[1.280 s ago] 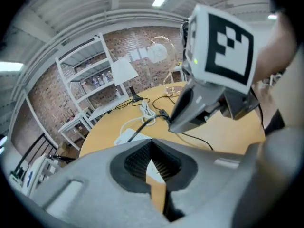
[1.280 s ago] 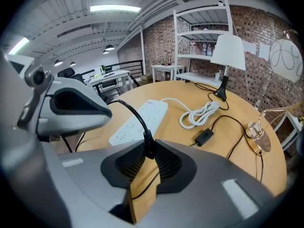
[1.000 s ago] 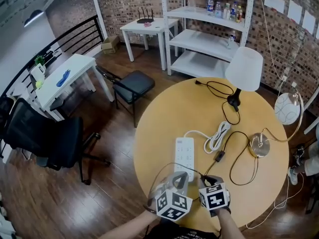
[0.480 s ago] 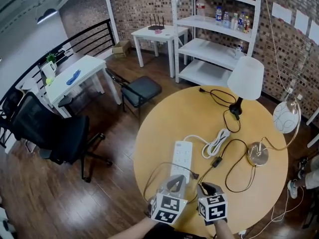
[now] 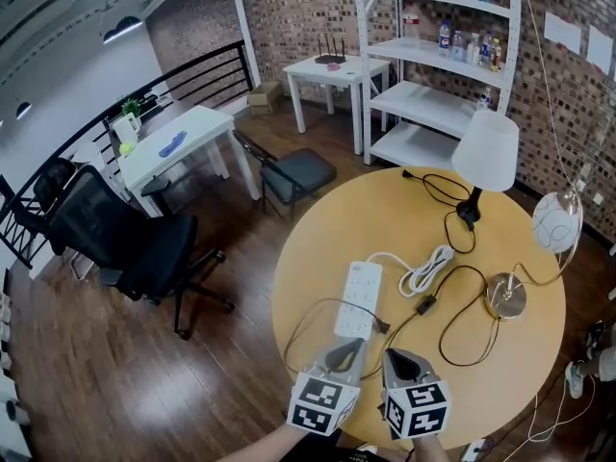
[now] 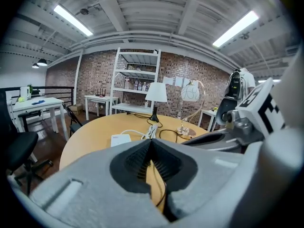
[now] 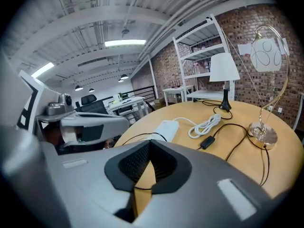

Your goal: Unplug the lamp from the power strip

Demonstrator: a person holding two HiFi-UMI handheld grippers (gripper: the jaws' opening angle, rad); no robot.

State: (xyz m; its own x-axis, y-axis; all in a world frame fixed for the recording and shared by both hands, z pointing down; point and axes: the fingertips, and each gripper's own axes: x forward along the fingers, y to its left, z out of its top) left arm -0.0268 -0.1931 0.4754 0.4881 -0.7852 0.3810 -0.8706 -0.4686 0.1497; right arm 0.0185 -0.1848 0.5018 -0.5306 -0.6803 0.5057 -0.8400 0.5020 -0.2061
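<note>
Jaws together on left gripper (image 6: 151, 140) and right gripper (image 7: 151, 141); power strip (image 5: 358, 299) near.

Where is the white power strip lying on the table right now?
In the head view, the white power strip lies left of centre on the round table, just beyond the left tongs, a coiled white cable at its right.

Brick walls (image 5: 289, 8) enclose a room with a dark wood floor (image 5: 106, 364). A white shelving unit (image 5: 433, 56) and a small white table (image 5: 342, 65) stand against the brick. A white desk (image 5: 183, 138), a black office chair (image 5: 135, 243) and a black railing (image 5: 192, 75) lie left of the round wooden tabletop (image 5: 322, 229). Strip lights (image 6: 71, 20) glow overhead.
</note>
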